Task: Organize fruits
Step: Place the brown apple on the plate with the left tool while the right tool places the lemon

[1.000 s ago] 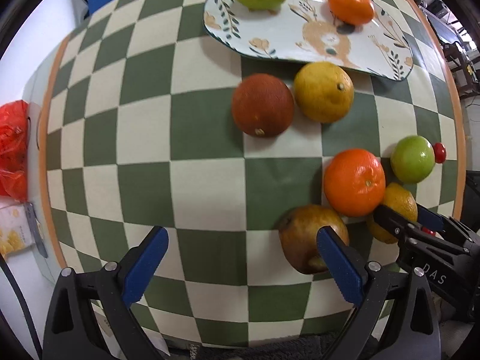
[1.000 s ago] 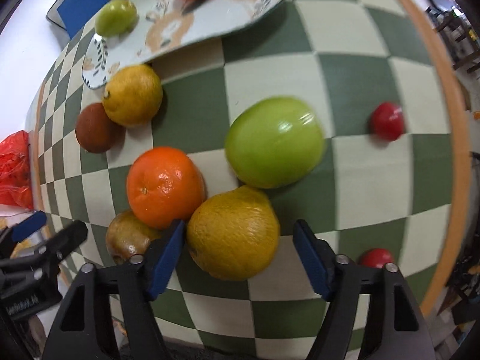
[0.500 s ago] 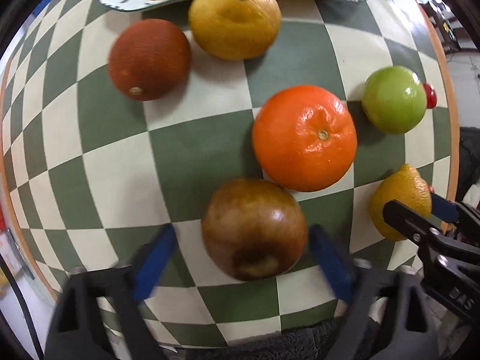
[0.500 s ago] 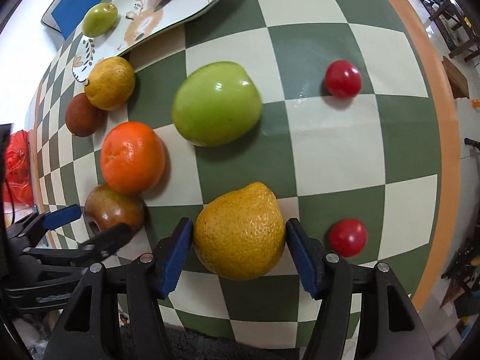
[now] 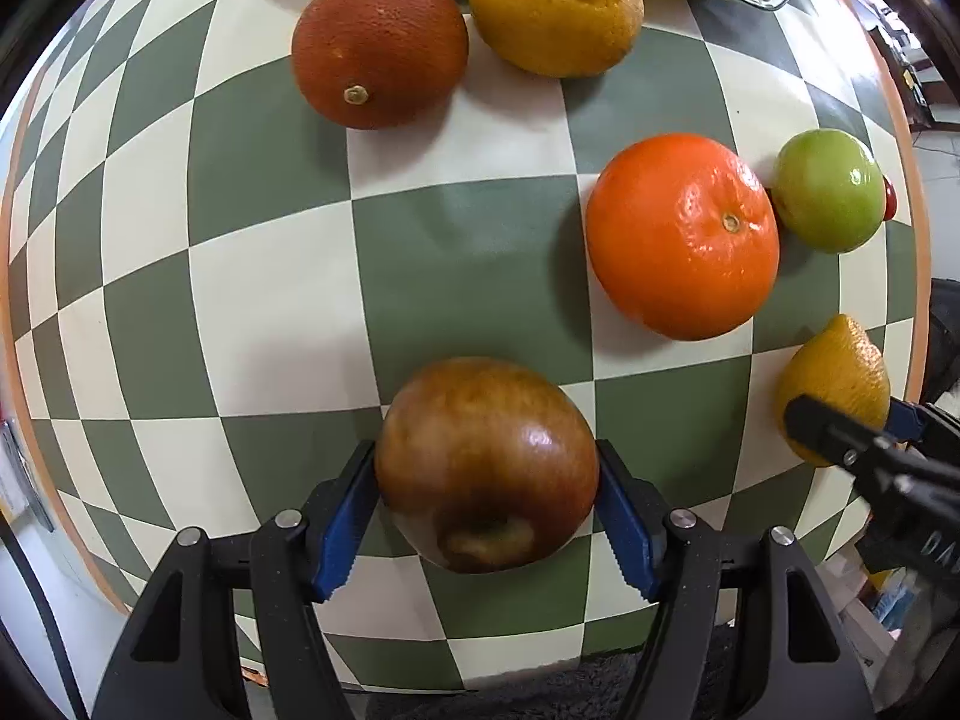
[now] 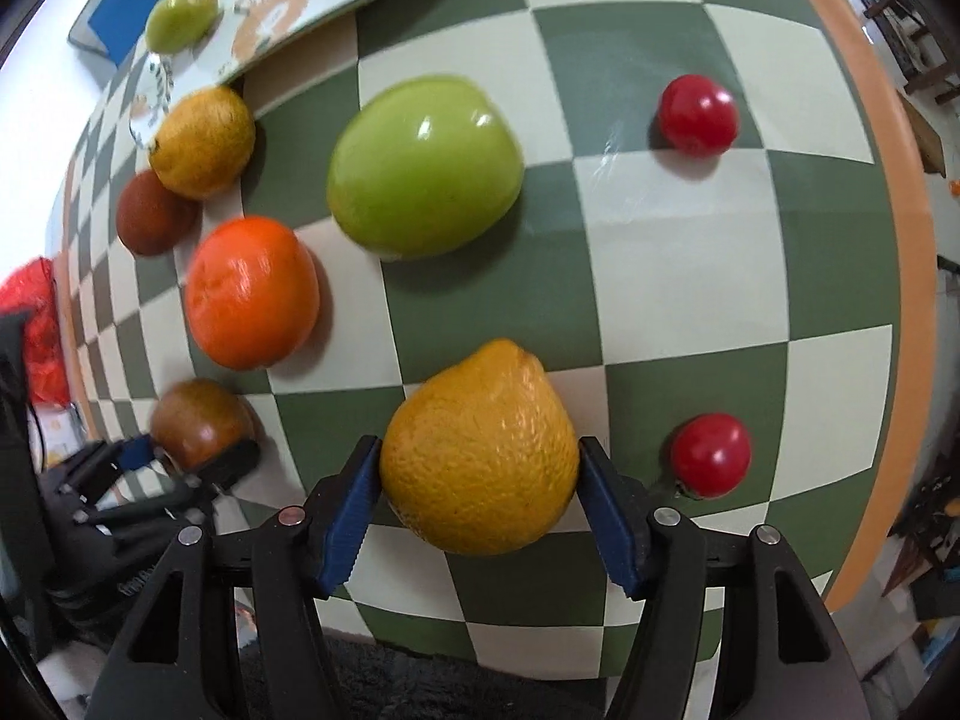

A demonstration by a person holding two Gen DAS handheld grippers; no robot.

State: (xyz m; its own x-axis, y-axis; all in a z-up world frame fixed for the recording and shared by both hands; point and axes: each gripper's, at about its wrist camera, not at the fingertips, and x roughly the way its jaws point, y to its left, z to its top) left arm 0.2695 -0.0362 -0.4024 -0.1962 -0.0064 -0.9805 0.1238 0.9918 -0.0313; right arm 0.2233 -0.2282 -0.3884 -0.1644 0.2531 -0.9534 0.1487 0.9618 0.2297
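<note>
Blue-padded left gripper (image 5: 486,516) pinching brown apple (image 5: 486,465) at lower centre, right gripper (image 6: 480,510) pinching yellow citrus (image 6: 480,450) likewise; patterned plate (image 6: 336,6) at upper left bearing two fruits, six loose on checkered cloth (image 5: 468,252), sorting apparently early.

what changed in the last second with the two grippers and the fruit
The left gripper moved in from beside the brown apple and closed its blue pads on it. The right gripper, already straddling the yellow citrus, closed on it too. The bright orange, green apple, both red tomatoes and the plate stayed put on the checkered cloth.
</note>
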